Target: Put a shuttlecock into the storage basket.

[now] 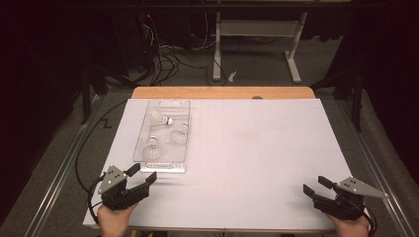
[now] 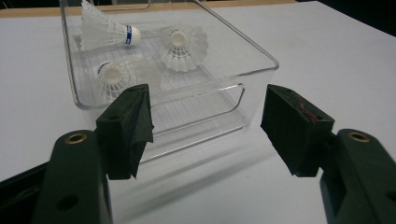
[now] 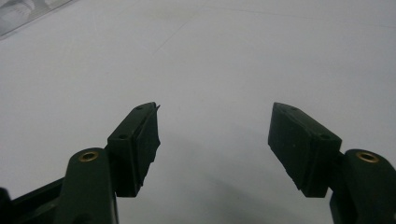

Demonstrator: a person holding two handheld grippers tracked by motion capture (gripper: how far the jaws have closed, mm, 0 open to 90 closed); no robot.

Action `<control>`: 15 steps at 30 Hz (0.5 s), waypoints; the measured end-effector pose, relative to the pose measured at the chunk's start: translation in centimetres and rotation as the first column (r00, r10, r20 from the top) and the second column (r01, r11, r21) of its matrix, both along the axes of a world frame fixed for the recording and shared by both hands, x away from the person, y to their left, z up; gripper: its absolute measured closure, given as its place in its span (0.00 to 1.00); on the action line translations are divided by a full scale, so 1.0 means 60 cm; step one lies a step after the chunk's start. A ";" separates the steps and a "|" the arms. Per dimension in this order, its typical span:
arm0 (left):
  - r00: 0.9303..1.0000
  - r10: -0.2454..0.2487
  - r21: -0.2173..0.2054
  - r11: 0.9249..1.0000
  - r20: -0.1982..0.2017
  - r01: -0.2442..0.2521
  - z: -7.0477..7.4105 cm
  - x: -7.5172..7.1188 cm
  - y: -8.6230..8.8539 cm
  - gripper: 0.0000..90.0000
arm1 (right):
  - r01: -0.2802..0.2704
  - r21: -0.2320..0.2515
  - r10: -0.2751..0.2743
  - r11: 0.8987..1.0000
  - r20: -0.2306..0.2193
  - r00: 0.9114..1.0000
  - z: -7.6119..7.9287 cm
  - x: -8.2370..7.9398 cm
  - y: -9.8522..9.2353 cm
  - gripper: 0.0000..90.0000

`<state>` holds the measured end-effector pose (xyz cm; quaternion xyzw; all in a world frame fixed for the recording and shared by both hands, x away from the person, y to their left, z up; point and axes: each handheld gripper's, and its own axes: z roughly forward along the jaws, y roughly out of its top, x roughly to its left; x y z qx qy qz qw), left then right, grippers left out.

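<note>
High view: a clear plastic tray [image 1: 183, 148] lies on the white worktop [image 1: 257, 148] at about 10 o'clock, holding three shuttlecocks [image 1: 161, 118]. The left gripper [image 1: 142, 174] sits at 7 o'clock just short of the tray, the right gripper [image 1: 316, 185] at 5 o'clock, well apart.
Left gripper view: fingers [image 2: 128, 126] spread wide, gripping nothing; the tray's near wall with its handle slot stands just beyond them; one shuttlecock [image 2: 106, 31] shows a blue band.
Right gripper view: fingers [image 3: 137, 144] spread wide over bare worktop, nothing between.
</note>
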<state>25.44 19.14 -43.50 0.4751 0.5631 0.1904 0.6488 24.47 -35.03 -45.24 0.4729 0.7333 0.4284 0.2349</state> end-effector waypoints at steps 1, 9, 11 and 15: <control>1.000 0.002 -0.004 1.000 -0.001 -0.002 -0.001 0.000 0.000 0.38 | 0.000 0.000 0.000 1.000 0.000 1.000 0.000 0.000 0.000 0.38; 1.000 0.008 -0.007 1.000 -0.010 -0.008 -0.008 0.001 0.002 0.38 | 0.000 0.001 0.000 1.000 0.000 1.000 0.000 0.000 0.000 0.38; 1.000 0.010 -0.004 1.000 -0.009 -0.010 -0.010 0.001 0.002 0.38 | 0.000 0.000 0.000 1.000 0.001 1.000 0.000 0.000 0.000 0.38; 1.000 0.014 -0.003 1.000 -0.012 -0.014 -0.013 0.001 0.003 0.38 | -0.001 0.001 0.001 1.000 0.001 1.000 0.000 0.000 0.000 0.38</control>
